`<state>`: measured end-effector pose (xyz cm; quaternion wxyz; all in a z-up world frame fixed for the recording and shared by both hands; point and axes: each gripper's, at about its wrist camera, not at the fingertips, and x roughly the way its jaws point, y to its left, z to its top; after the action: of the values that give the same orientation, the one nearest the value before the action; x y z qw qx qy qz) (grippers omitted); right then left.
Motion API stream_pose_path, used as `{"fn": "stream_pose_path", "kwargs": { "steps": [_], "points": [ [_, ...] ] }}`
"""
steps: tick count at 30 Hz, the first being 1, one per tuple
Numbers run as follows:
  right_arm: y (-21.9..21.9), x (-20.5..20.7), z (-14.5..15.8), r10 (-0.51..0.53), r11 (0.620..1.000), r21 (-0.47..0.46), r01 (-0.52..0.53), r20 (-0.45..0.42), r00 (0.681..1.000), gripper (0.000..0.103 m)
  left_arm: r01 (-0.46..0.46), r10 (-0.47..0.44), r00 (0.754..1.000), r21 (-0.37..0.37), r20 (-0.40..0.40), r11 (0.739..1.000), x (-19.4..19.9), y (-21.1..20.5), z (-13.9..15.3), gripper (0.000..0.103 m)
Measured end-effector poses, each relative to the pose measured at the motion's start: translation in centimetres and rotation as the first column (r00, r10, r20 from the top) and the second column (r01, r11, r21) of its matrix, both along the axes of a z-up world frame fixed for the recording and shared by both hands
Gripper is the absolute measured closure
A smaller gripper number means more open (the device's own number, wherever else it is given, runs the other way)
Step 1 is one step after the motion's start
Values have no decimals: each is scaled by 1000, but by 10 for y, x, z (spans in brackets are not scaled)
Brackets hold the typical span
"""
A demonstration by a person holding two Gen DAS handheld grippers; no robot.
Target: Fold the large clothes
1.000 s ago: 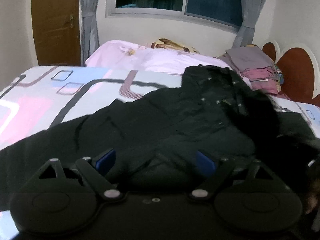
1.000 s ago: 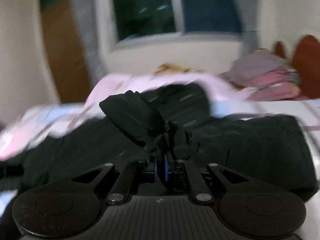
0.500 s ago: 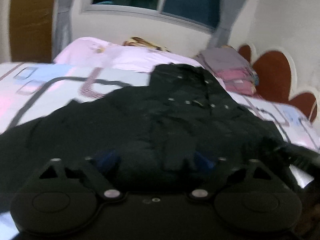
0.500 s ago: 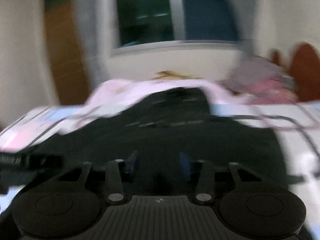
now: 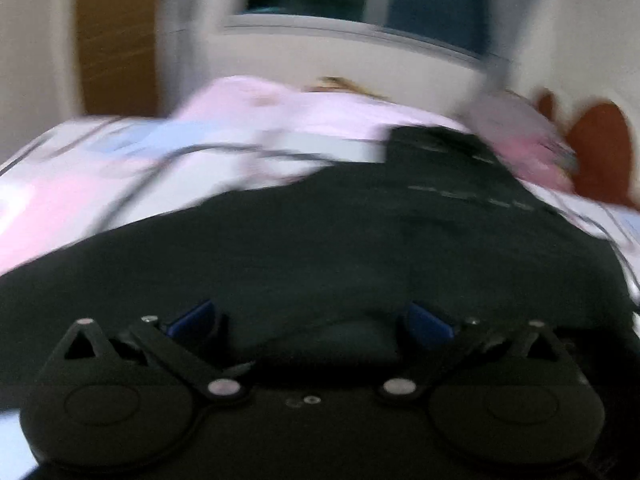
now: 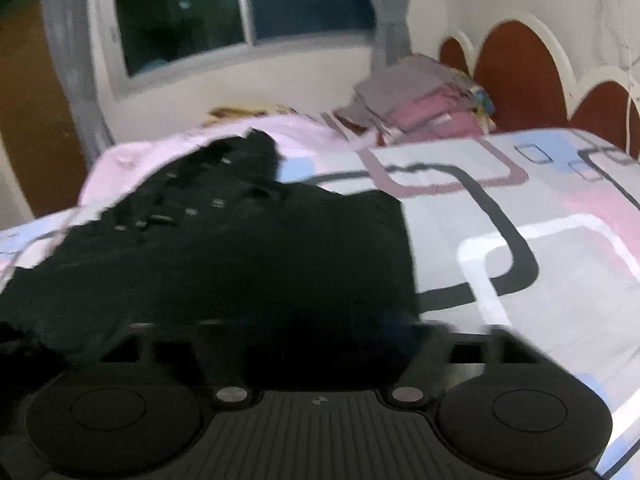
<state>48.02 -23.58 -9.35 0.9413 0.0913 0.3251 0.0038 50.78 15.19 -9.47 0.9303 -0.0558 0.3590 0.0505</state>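
- Left claw (image 5: 310, 318): jaws wide apart, gripping nothing, low over the coat (image 5: 320, 248), probably lining up a hem grab.
- Right claw (image 6: 320, 344): fingers blurred against the dark cloth, so I cannot tell its opening.
- Coat lies spread flat on the bed (image 6: 540, 240) ahead of both, ready for folding.

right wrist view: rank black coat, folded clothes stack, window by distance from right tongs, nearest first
1. Black coat: spread on the bed right at the right tongs, reaching left.
2. Folded clothes stack: far end of the bed, by the headboard, right of centre.
3. Window: on the back wall, upper left.
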Motion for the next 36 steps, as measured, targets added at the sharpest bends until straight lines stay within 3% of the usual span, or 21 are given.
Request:
{"fn": "stream_pose_path", "kwargs": {
  "steps": [3, 5, 7, 10, 12, 15, 18, 23, 26, 28, 29, 30, 32, 36],
  "points": [
    [25, -3, 3, 26, 999, -30, -25, 21, 999, 29, -177, 177, 984, -10, -2, 984, -40, 63, 2, 9],
    [47, 4, 0, 29, 998, -52, -27, 32, 999, 45, -256, 256, 967, -19, -10, 966, -62, 96, 4, 12],
    [64, 8, 3, 28, 999, -43, -26, 36, 999, 54, -312, 312, 950, -8, -9, 950, -81, 120, 7, 13],
    [86, 22, 5, 58, 998, -29, -57, 25, 998, 55, -390, 390, 921, -34, -8, 920, -110, 154, 7, 18],
    [98, 24, 6, 86, 996, -36, -85, 21, 996, 55, -434, 434, 901, -65, -13, 899, -126, 172, 4, 29],
    [109, 21, 5, 106, 993, -59, -104, 24, 994, 55, -497, 498, 867, -76, -15, 864, -147, 194, -3, 35],
    [112, 23, 2, 75, 995, -70, -73, 20, 997, 55, -535, 537, 843, -131, -25, 835, -161, 213, -10, 35],
    [106, 21, 1, 6, 997, -76, -5, 14, 1000, 55, -545, 558, 829, -241, -15, 803, -154, 239, -20, 37],
    [99, 20, 3, -17, 997, -72, 18, 13, 1000, 55, -552, 581, 814, -323, -6, 769, -151, 254, -30, 40],
    [95, 19, 5, -30, 997, -73, 31, 13, 999, 55, -553, 602, 799, -383, 8, 740, -151, 264, -34, 49],
    [92, 19, 5, -40, 996, -74, 41, 13, 999, 55, -548, 601, 799, -402, 8, 734, -149, 268, -34, 67],
    [89, 20, 6, -49, 996, -75, 49, 13, 999, 55, -545, 603, 797, -408, 18, 732, -147, 270, -33, 80],
    [83, 21, 6, -66, 995, -71, 67, 12, 998, 55, -536, 609, 791, -407, 64, 739, -147, 268, -26, 92],
    [71, 20, 10, -95, 993, -64, 96, 18, 995, 55, -508, 587, 794, -361, 157, 782, -135, 251, -2, 95]
  ]
}}
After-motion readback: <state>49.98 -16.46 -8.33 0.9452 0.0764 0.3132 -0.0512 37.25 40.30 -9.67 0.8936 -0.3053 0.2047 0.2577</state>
